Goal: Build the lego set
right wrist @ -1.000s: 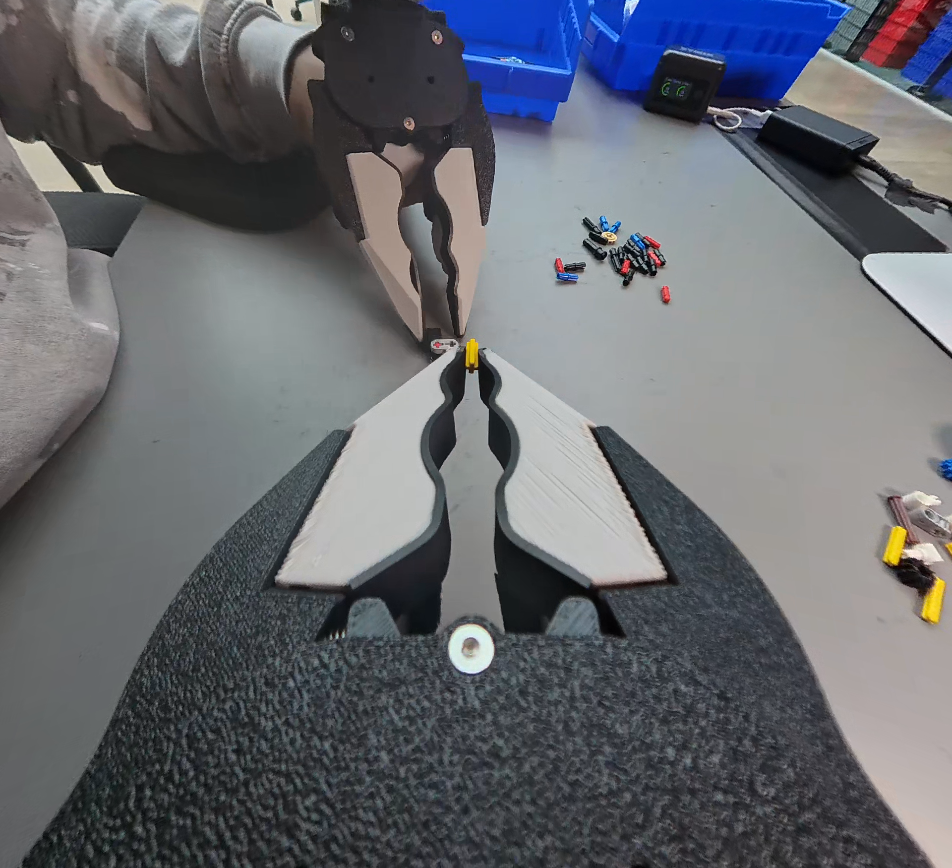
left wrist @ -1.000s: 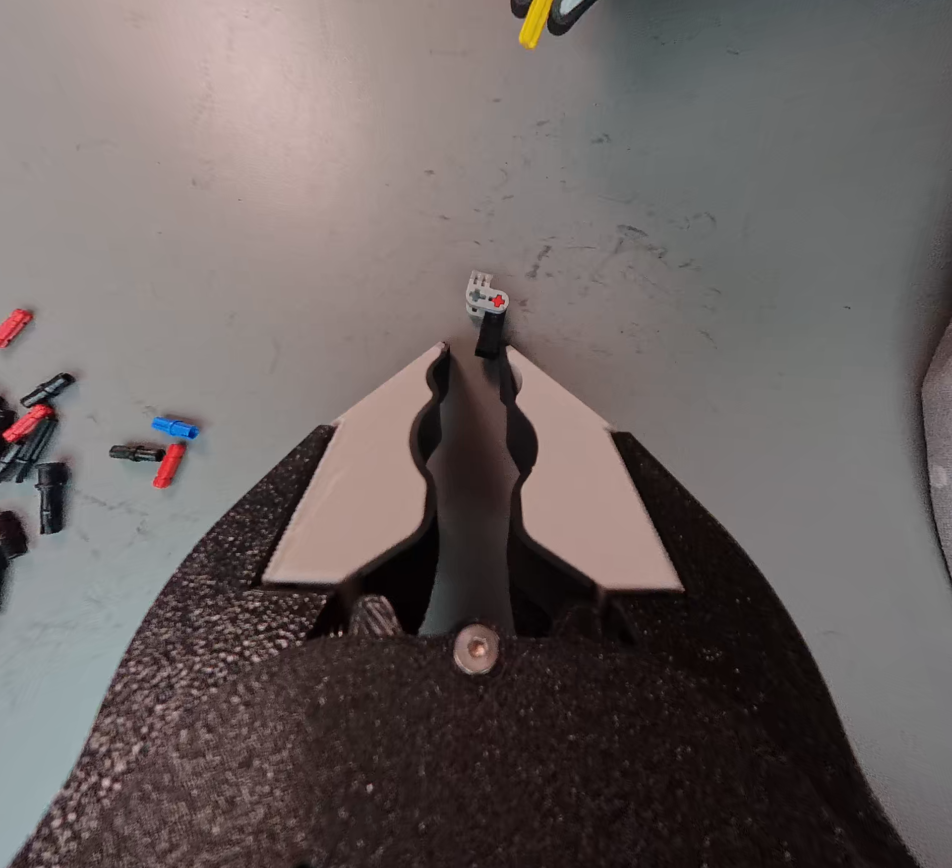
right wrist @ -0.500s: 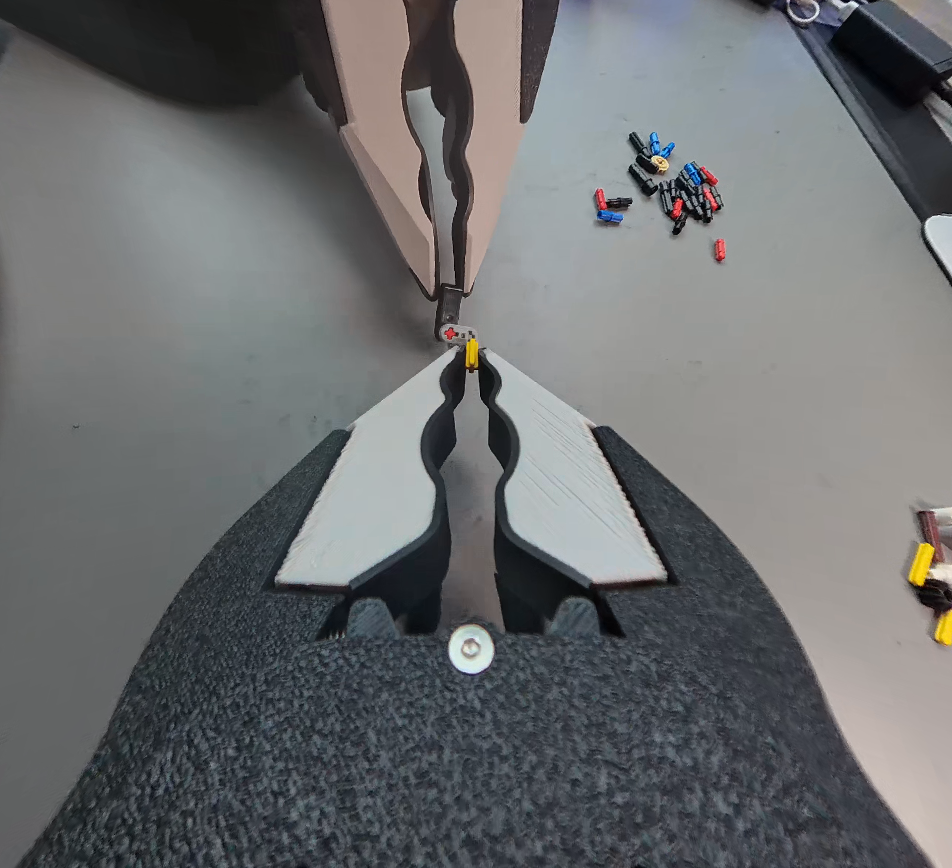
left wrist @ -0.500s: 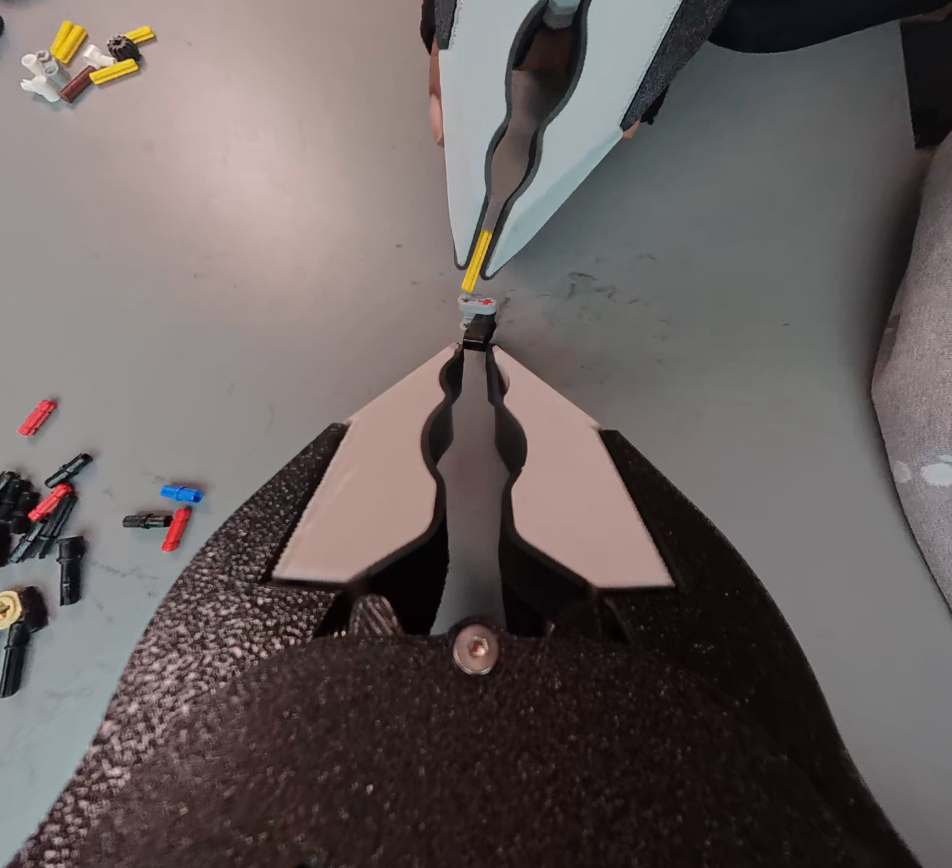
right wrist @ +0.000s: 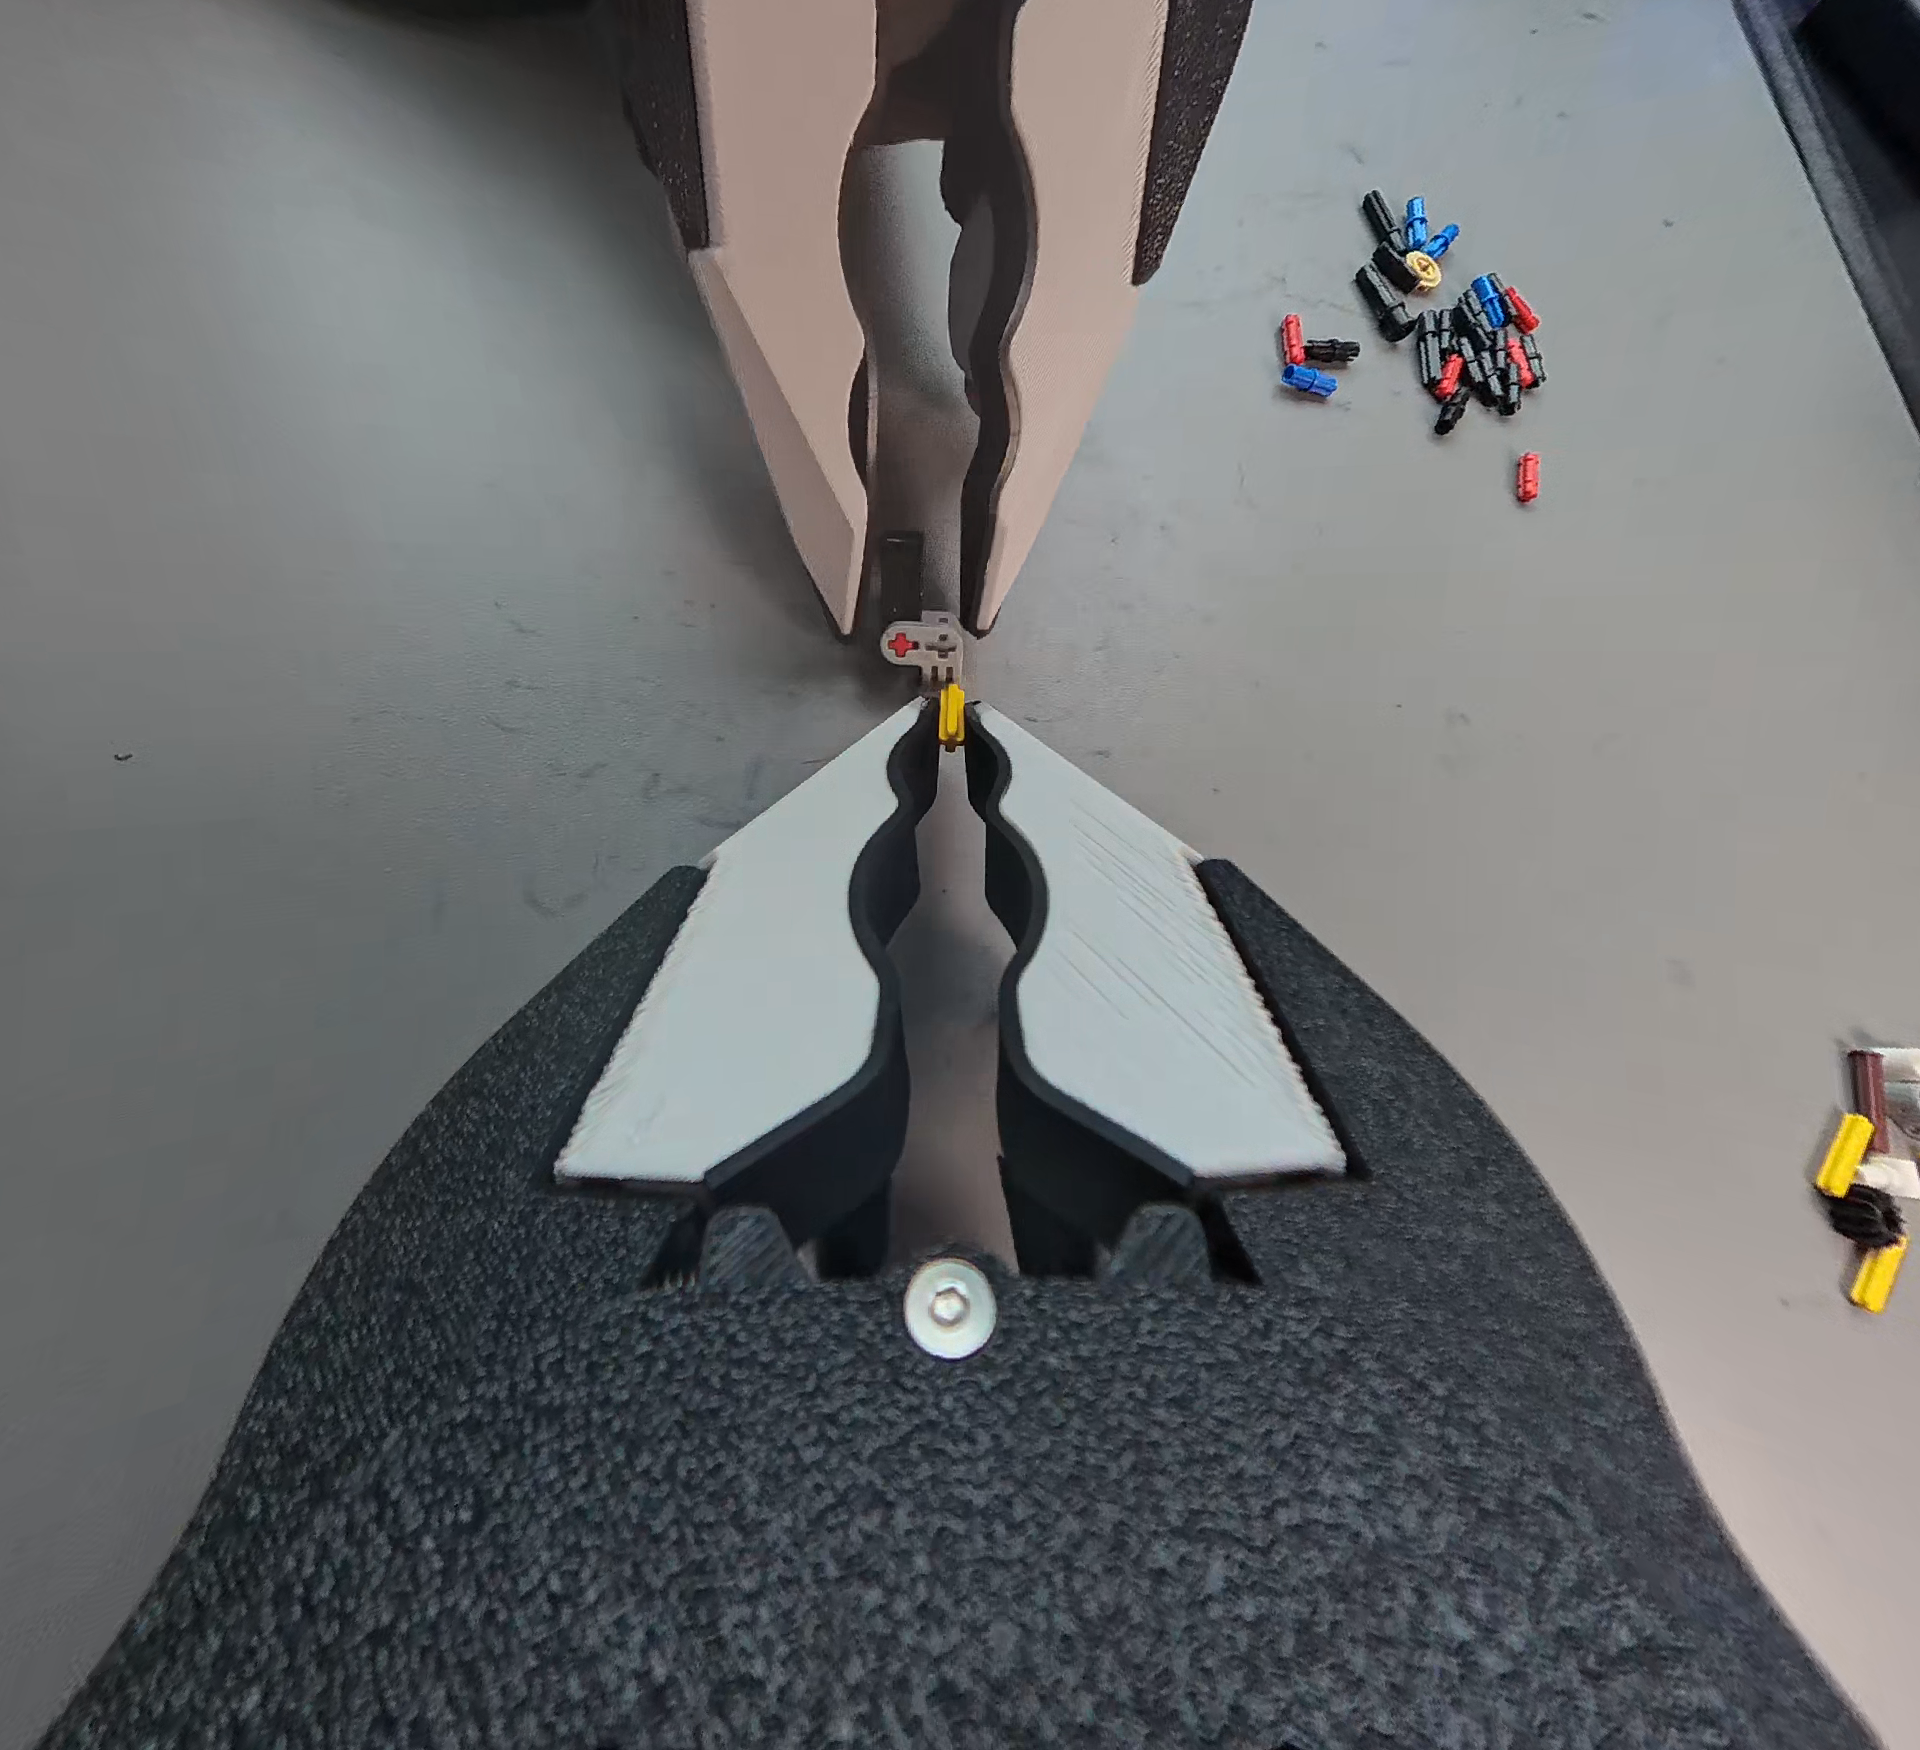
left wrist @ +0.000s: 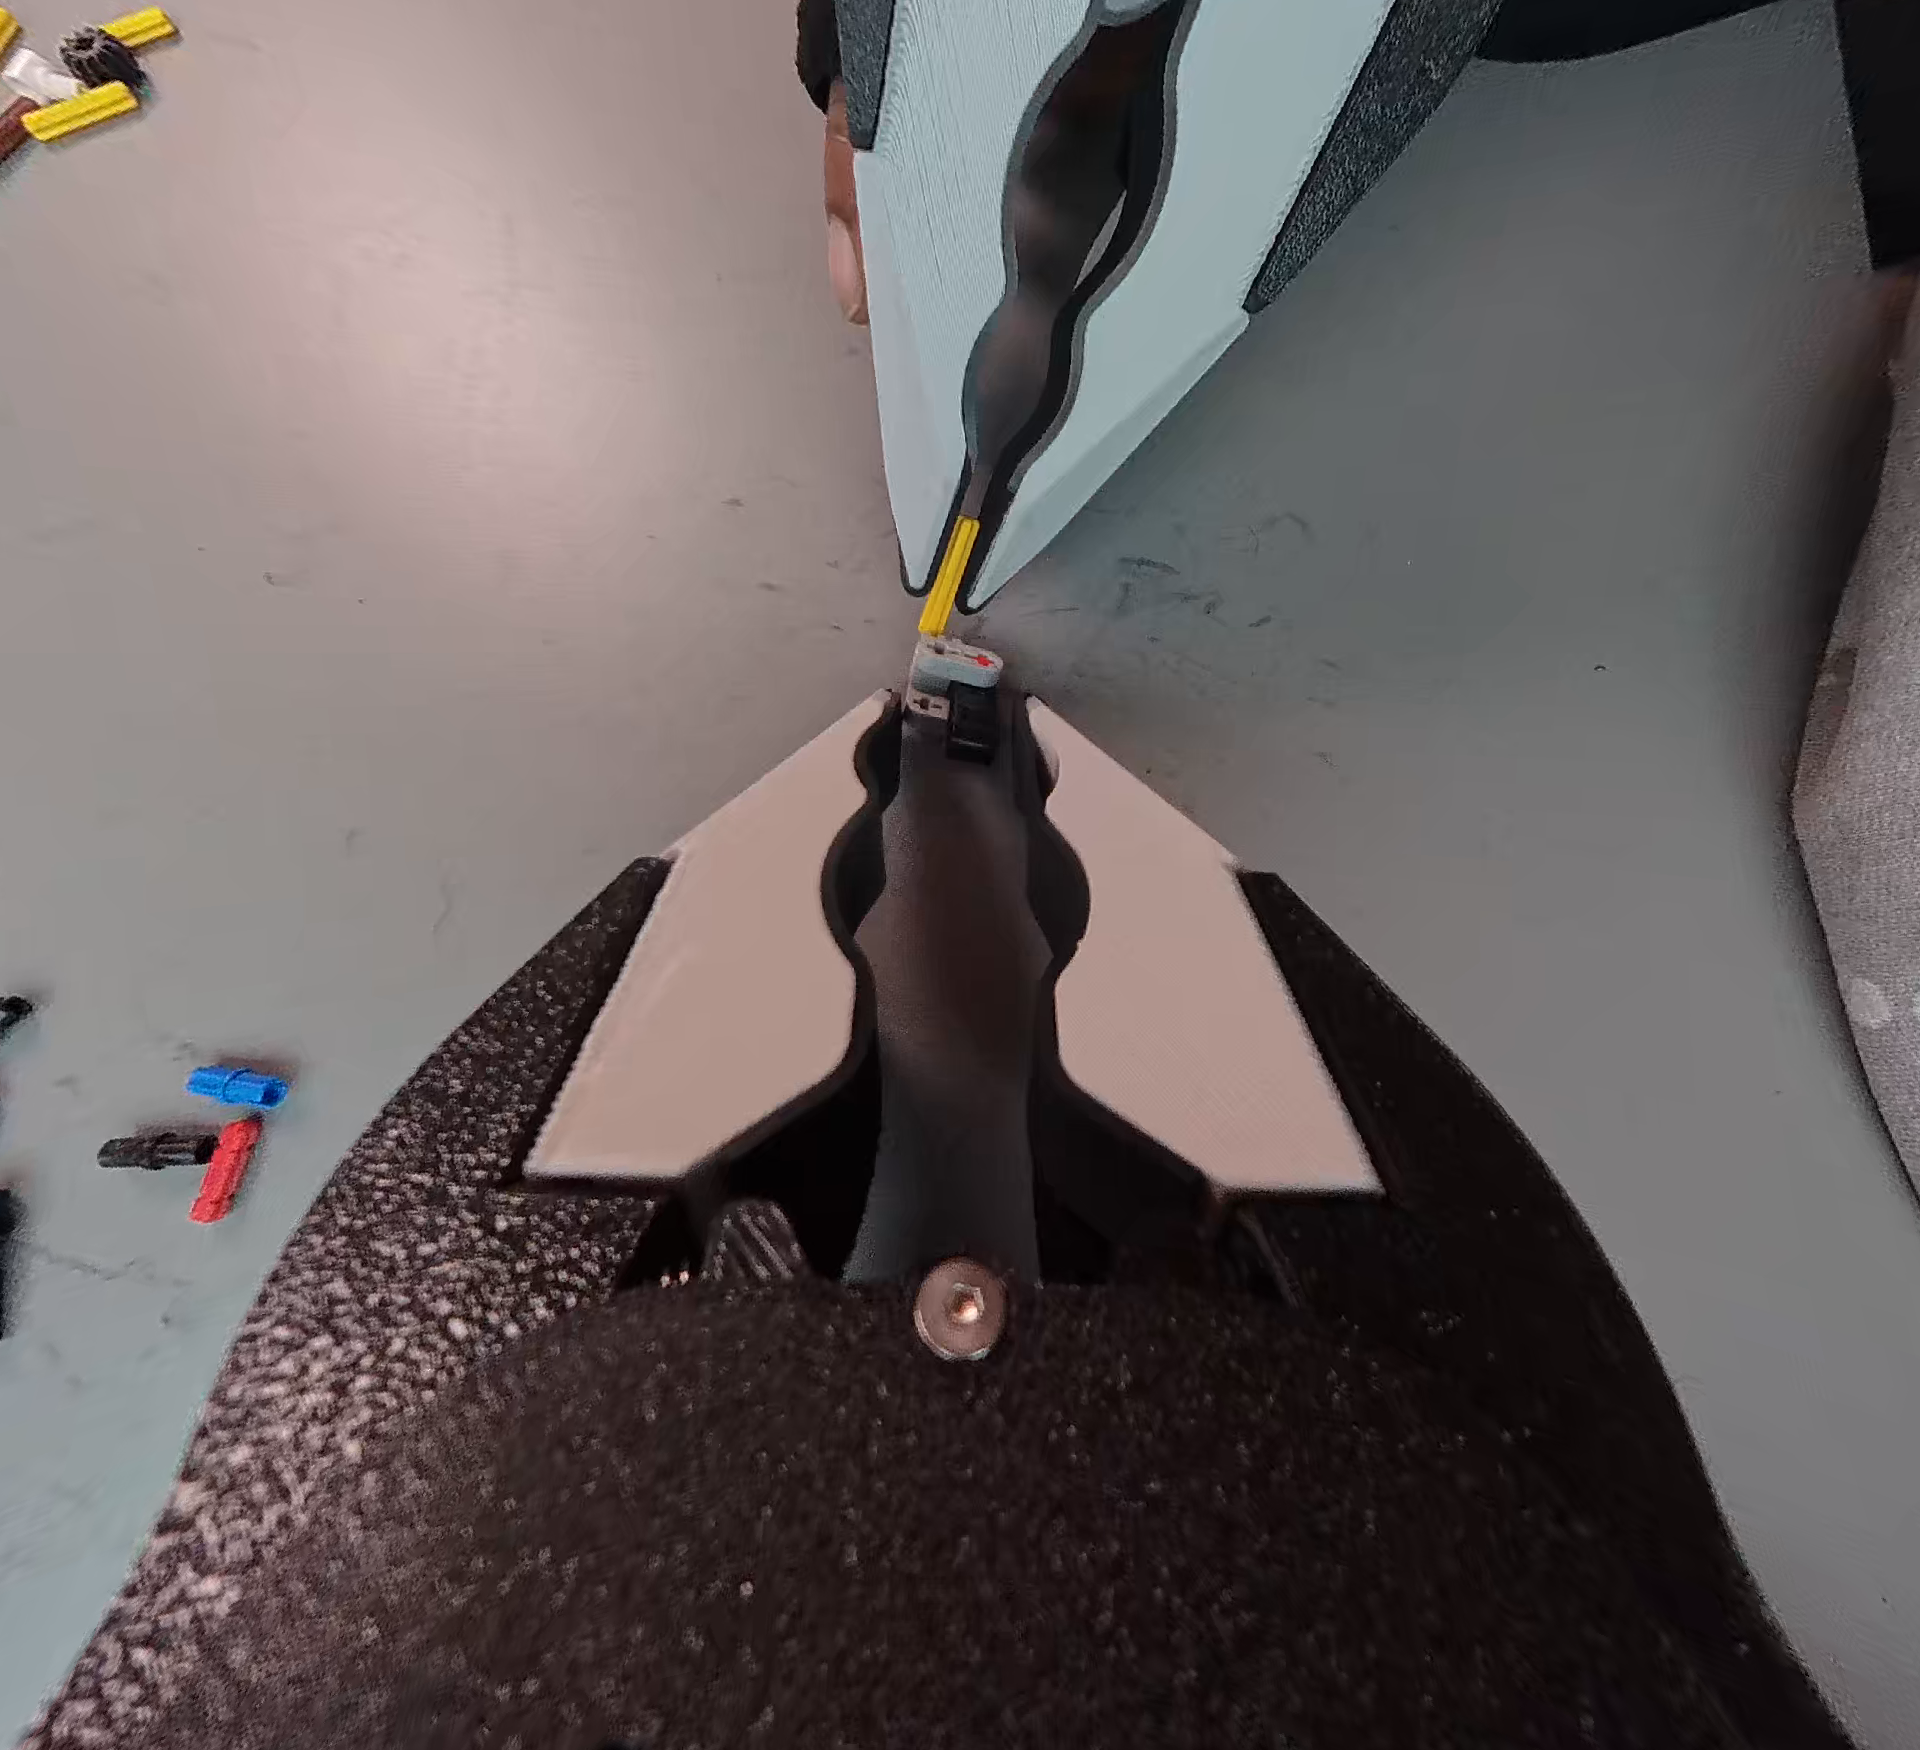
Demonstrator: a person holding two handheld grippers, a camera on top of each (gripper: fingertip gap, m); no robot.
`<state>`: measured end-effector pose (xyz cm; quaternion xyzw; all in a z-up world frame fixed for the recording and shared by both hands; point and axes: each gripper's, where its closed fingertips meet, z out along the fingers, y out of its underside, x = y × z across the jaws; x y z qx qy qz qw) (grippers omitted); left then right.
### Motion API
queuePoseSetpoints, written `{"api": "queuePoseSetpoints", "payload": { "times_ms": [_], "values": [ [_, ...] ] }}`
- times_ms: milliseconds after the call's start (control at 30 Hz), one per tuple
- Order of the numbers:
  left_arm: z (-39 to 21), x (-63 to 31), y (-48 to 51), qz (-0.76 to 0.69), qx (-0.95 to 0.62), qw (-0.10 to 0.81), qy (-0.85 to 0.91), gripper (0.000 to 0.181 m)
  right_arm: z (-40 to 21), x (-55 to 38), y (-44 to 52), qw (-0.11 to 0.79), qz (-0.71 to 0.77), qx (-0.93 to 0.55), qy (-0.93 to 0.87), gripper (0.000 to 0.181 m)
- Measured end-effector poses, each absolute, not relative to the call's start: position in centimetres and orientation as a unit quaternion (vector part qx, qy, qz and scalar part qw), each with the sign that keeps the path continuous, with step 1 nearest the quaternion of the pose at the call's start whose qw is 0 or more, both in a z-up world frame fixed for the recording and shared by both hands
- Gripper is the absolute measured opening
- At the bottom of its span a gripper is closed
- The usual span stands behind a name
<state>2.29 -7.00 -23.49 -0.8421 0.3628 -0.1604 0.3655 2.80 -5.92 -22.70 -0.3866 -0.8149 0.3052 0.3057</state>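
A: Axle (right wrist: 950,716): yellow, stiff, light, slippery; pinched at the right hand-held gripper (right wrist: 948,713) tips, nose at the connector (right wrist: 923,644), 12 o'clock.

B: Left hand-held gripper (left wrist: 961,708)?

A: Clamped on the connector's black pin (left wrist: 970,726) above the table (left wrist: 416,453). Grip low; it may pivot.

Scuffed grey tabletop (left wrist: 416,453); black mat (right wrist: 1860,173) along its far right edge.
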Motion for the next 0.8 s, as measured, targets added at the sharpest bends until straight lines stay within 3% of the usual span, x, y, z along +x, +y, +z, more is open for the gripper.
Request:
{"api": "queuePoseSetpoints", "payload": {
  "times_ms": [33,400,800],
  "values": [
    [-23.8,2.3,-7.0,-0.156,-0.844,0.36,0.367,0.02,-22.7,2.8,-5.9,0.305,0.305,-0.386,-0.815,0.004],
    [-23.9,2.6,-7.0,-0.146,-0.837,0.364,0.383,0.015,-19.2,2.4,-6.5,0.321,0.377,-0.395,-0.774,0.003],
    [-23.2,2.6,-7.1,-0.125,-0.825,0.378,0.4,0.01,-21.9,2.5,-6.9,0.297,0.327,-0.394,-0.806,0.004]
  ]
}}
